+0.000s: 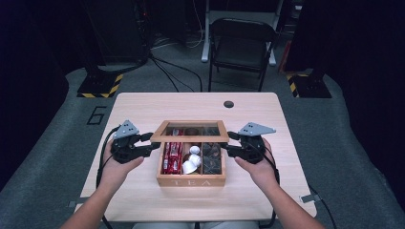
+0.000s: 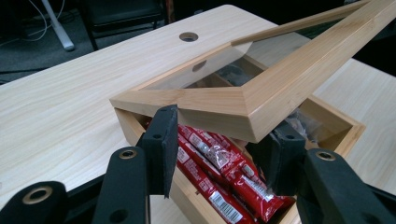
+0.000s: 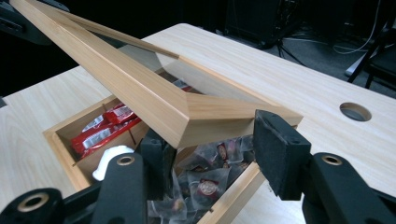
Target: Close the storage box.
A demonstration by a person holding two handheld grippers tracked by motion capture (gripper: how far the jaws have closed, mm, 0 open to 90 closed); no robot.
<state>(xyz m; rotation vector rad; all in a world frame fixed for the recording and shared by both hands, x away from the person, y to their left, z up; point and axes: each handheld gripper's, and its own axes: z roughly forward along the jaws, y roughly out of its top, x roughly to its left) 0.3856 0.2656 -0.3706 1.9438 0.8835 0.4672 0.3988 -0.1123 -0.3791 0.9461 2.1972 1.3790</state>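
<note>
The left tool (image 1: 149, 143) has the left front corner of the lid (image 1: 189, 138) between its two jaws. In the left gripper view one pad (image 2: 161, 140) touches the outer side of the wooden frame, and the other pad (image 2: 280, 156) stands under the front bar of the lid; the jaws are only partly closed, and I cannot tell if both pads really press on the wood.

The right tool (image 1: 230, 143) has the right front corner of the same lid between its jaws. In the right gripper view the outer pad (image 3: 278, 149) is at the end of the frame and the inner pad (image 3: 156, 156) is below the front bar, inside the box (image 1: 191, 180). Whether this grip is firm I cannot tell either.

The lid is a wooden frame with a clear window. It is raised at its front edge and tilted, above the open box, between the two tools. The box stands on the table (image 1: 143, 109) and has the word TEA on its front wall. Just below the left tool lie red packets (image 2: 219, 177). In the middle compartment, between the tools, are white pieces (image 1: 192, 160). Below the right tool are clear wrapped bags (image 3: 205, 182).
</note>
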